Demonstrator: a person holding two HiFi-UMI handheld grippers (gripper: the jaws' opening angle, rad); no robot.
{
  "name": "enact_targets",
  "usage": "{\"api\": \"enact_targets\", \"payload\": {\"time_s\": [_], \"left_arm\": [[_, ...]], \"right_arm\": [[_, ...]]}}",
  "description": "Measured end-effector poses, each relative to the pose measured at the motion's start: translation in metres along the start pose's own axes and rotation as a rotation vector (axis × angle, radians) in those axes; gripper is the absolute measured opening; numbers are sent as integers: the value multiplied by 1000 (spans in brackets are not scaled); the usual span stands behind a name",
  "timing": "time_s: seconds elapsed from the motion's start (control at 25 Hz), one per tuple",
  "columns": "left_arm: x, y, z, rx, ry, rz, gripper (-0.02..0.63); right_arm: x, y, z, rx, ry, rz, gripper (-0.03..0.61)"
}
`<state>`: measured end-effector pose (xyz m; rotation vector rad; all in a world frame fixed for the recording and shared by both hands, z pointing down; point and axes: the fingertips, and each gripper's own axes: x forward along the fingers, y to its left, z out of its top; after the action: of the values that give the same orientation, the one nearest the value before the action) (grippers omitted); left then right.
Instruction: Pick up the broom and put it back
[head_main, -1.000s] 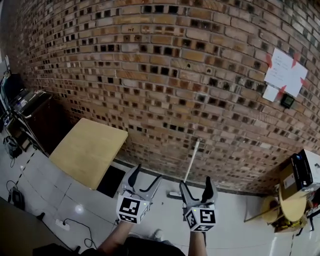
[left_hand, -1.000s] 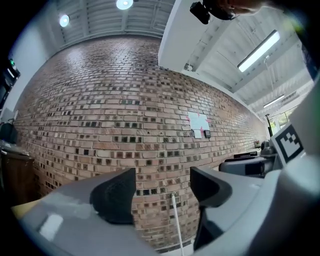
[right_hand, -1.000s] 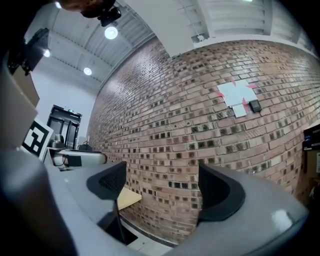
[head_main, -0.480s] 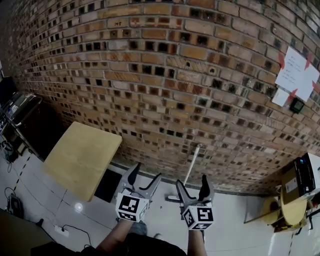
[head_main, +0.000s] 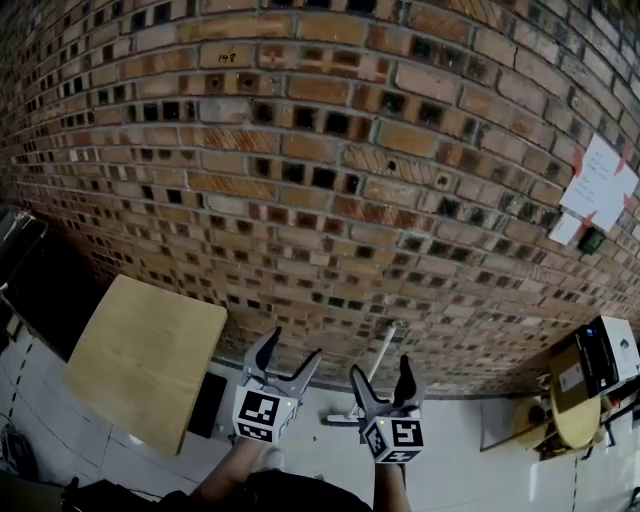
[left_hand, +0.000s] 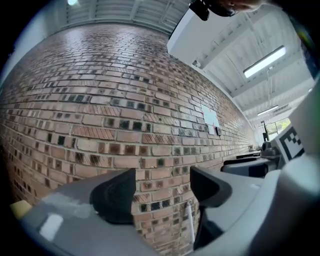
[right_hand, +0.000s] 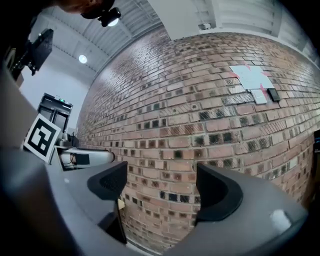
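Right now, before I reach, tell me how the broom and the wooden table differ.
The broom is thin and white, leaning upright against the brick wall; the wooden table is broad, tan and flat. The broom stands just ahead of the right gripper; the table lies to the left of the left gripper. Both sit at the wall's foot, untouched; both grippers' jaws are apart and empty.
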<state>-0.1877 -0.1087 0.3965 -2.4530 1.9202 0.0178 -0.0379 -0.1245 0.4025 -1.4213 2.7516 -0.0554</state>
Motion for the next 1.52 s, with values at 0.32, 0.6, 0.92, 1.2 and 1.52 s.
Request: {"api": "enact_targets", "payload": {"time_s": [0.32,0.6,0.92,1.2,1.52], "left_arm": [[46,14,-27,-19,48,-80,342],[88,-15,-40,27,104,-136,342],[129,-61,-66,46,174,-226,327],[152,-100,-95,51,240,-296,327],[165,-125,-133,53,310,-349,327]], "right_arm": [[20,-33,-21,6,51,-108,434],[30,-74,-31,9,74,-100,423],[20,-120,-73,45,145,-117,410],[3,-149,-112,81,217,-148,410],[-16,-169,-151,107,256,-144,410]]}}
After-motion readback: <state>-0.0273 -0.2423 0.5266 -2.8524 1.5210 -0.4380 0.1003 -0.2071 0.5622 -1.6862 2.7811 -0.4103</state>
